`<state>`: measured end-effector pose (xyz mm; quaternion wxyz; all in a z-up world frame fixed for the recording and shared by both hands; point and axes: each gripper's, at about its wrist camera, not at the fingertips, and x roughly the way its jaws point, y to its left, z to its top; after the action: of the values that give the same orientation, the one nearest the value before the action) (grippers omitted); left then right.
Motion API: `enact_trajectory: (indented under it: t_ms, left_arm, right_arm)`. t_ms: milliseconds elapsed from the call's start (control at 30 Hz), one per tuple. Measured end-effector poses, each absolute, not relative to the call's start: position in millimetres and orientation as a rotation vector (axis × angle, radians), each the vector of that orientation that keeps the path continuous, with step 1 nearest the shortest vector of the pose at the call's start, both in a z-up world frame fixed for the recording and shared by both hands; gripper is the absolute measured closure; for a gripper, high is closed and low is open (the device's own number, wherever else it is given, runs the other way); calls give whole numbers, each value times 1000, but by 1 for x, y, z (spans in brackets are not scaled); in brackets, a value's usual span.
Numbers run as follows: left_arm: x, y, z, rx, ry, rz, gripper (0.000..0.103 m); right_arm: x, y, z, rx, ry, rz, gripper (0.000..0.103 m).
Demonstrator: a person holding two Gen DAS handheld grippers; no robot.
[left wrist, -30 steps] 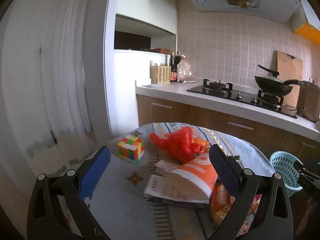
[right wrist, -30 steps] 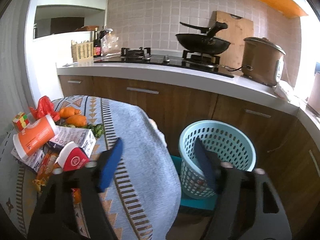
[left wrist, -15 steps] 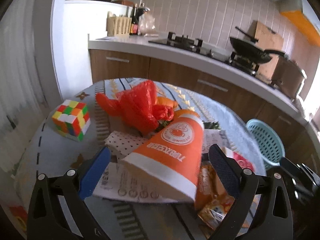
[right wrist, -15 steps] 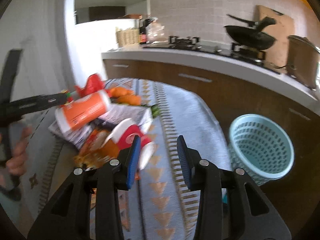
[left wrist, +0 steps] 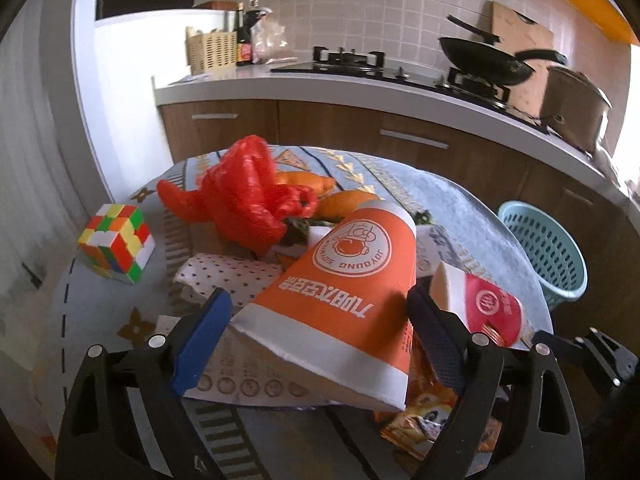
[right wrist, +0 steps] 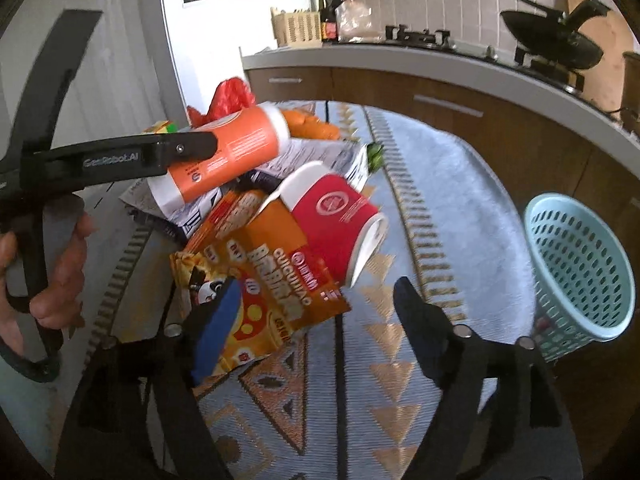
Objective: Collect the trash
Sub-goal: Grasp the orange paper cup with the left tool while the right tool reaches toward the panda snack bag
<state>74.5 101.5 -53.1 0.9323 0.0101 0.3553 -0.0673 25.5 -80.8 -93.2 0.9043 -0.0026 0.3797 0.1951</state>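
An orange paper cup [left wrist: 344, 292] lies on its side on the trash pile. My left gripper [left wrist: 318, 320] straddles the cup's wide rim, its jaws closing, the pads close beside the rim without squeezing it. In the right wrist view the left gripper's finger [right wrist: 120, 160] runs along that orange cup [right wrist: 236, 148]. My right gripper [right wrist: 316, 320] hangs low over the cloth with its jaws opening. A corner of an orange snack packet [right wrist: 272, 280] lies between its fingers, untouched. A red paper cup [right wrist: 336, 220] lies just beyond them. A red plastic bag [left wrist: 244, 196] sits at the back of the pile.
A light blue basket [right wrist: 580, 268] stands on the floor right of the round clothed table [right wrist: 420, 184]. A colour cube [left wrist: 116, 244] sits at the table's left, with carrots [left wrist: 304, 180] behind the bag and papers [left wrist: 248, 384] under the cup. A person's hand [right wrist: 52, 272] holds the left gripper.
The left gripper dropped and closed in until the orange cup lies between its fingers. The right gripper swung from the basket to the pile, narrowed, then widened again.
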Motion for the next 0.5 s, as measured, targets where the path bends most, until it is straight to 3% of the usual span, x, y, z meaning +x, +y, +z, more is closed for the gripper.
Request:
enact_trajectory:
  t_ms: [267,333,367,400,433,500]
  left_arm:
    - [80,87,-55,27,738,-170,15]
    - [80,87,-55,16,736,-174,16]
    - [79,88,-54,11,732,-179,23]
    - [79,88,-53,5,730,-189,31]
    - [77,88,-51,-4,723,-195,33]
    - [74,87,-47,-10,716,-200,47]
  right_arm:
    - [44,-84,-110,105,861,451,29]
    - [43,-86,-109,122,867,478,54]
    - [44,-86,-109,126,881,487,76]
    - [45,-86,-111,131,897,493,85]
    - [44,-87,-111,135,901,499,88]
    - [40,-86,-110,137,897,516,95]
